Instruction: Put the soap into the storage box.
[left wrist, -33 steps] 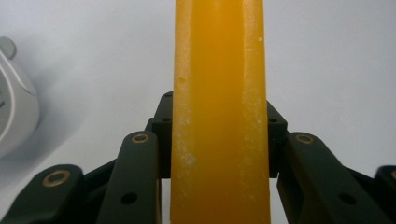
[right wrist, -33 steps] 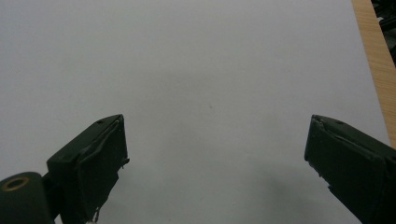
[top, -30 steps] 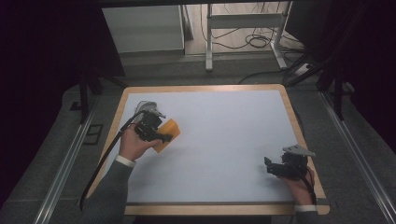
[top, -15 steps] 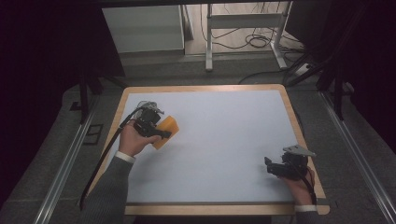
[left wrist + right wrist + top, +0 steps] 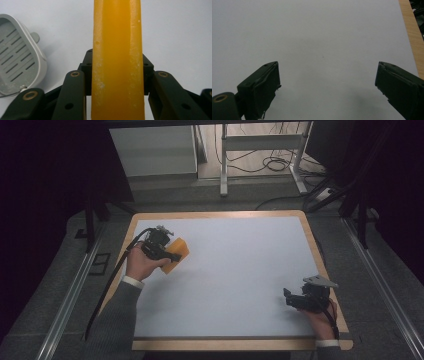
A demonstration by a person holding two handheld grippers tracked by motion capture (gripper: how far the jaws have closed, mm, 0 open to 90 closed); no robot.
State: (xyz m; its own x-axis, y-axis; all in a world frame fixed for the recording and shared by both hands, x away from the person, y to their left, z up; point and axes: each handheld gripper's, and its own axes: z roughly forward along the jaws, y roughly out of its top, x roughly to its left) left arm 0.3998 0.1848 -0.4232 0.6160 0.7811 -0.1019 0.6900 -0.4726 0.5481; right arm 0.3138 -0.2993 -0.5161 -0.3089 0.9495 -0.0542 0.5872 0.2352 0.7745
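Held in the left gripper (image 5: 167, 251): an orange bar of soap (image 5: 176, 253), pinched between both black jaws, pads pressed flat on its two broad faces. Seen in the left gripper view as a tall yellow-orange slab (image 5: 117, 60) rising up the middle, narrow edge toward the camera, running on past the jaw tips and out at the top. Whitish specks along its edges. Seen from the high view at the table's near-left part, close to the left wooden border, sticking out of the gripper toward the table's middle and tilted. Whether touching the white table surface (image 5: 240, 270) or just above it, impossible to tell.

Beside the soap, at the left in the left gripper view: a grey soap dish (image 5: 17, 60) with slotted bottom, lying on the white surface, apart from the bar.

Far off at the near-right corner: the right gripper (image 5: 300, 299), resting in the hand near the wooden edge (image 5: 325, 265). Jaws spread wide in the right gripper view (image 5: 328, 87), nothing between them but bare white surface. Well apart from the soap, with the whole breadth of the table between.
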